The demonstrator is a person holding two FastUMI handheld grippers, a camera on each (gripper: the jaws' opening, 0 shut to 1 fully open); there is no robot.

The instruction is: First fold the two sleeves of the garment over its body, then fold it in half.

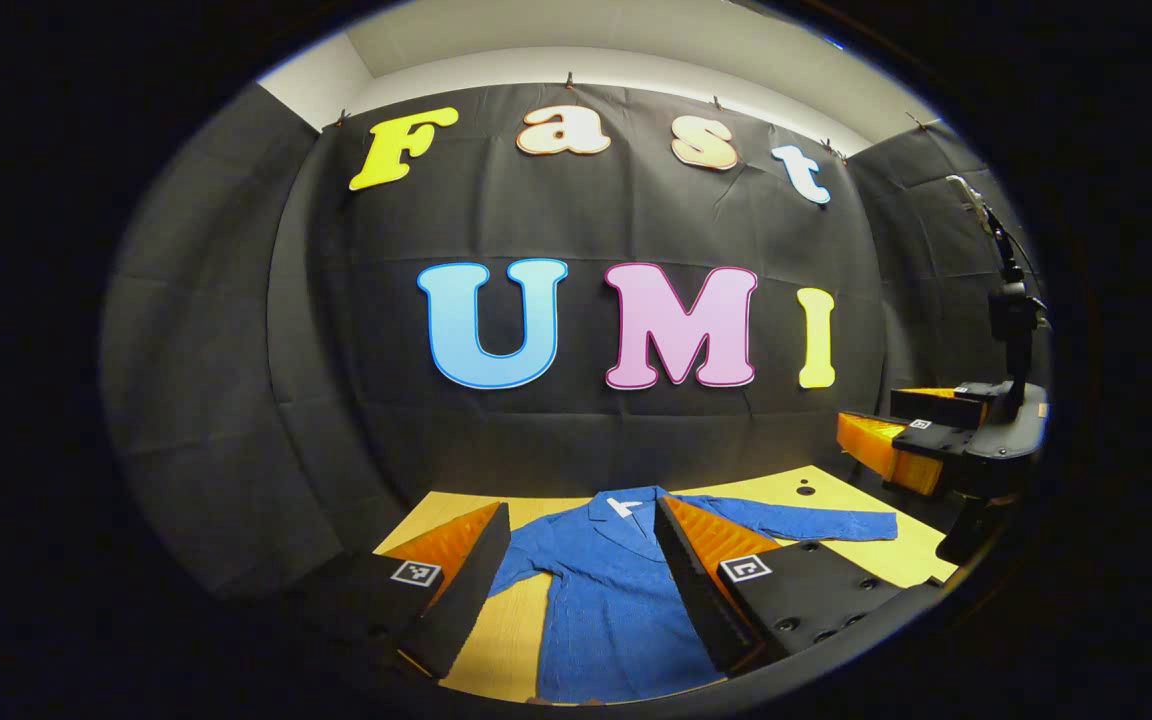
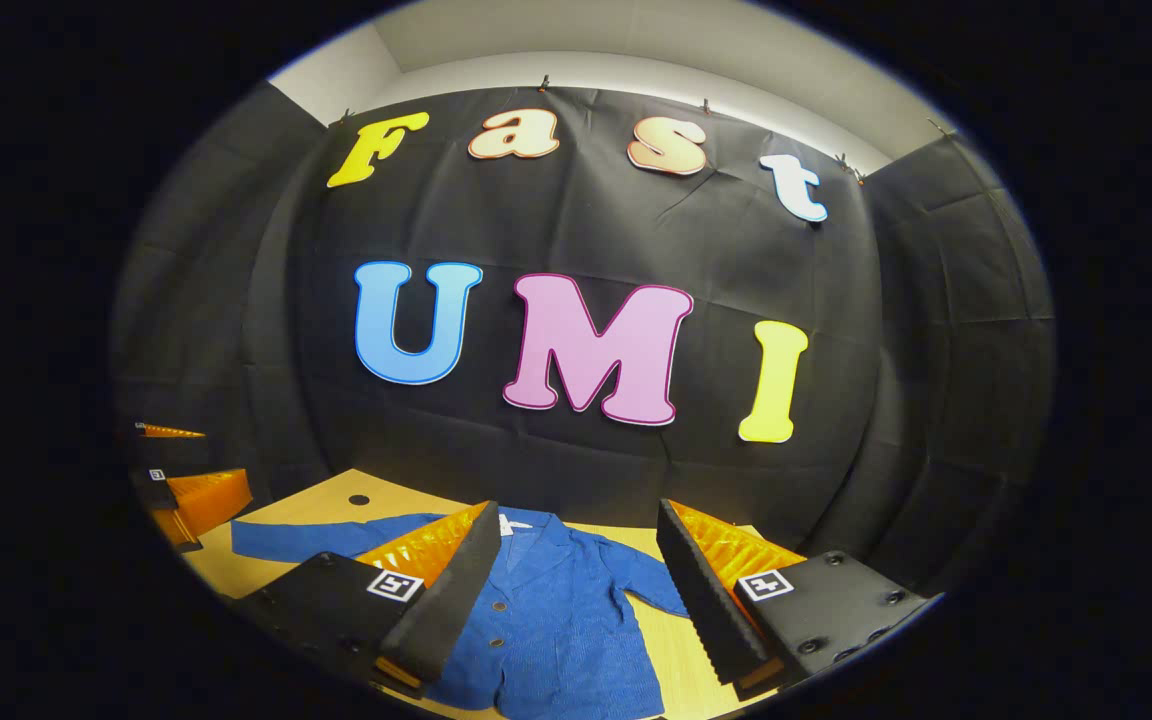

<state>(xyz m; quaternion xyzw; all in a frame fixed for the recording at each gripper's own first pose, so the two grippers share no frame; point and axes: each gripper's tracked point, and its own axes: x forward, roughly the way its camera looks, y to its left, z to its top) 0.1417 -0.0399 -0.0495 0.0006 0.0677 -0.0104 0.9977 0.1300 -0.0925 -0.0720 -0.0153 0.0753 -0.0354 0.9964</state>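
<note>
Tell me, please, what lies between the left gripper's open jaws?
In the left gripper view, the blue jacket lies flat on the wooden table, sleeves unfolded.

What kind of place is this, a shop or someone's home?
Neither, most likely: it looks like a small recording booth. Black cloth hangs as walls, a blue jacket lies spread on a wooden table, and two hand-held grippers hover over it, fingers apart.

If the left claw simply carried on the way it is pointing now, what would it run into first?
Probably the booth's black cloth wall. The open left claw is held above the table, aimed nearly level, so it looks set to pass over the blue jacket, though depth is hard to judge.
</note>
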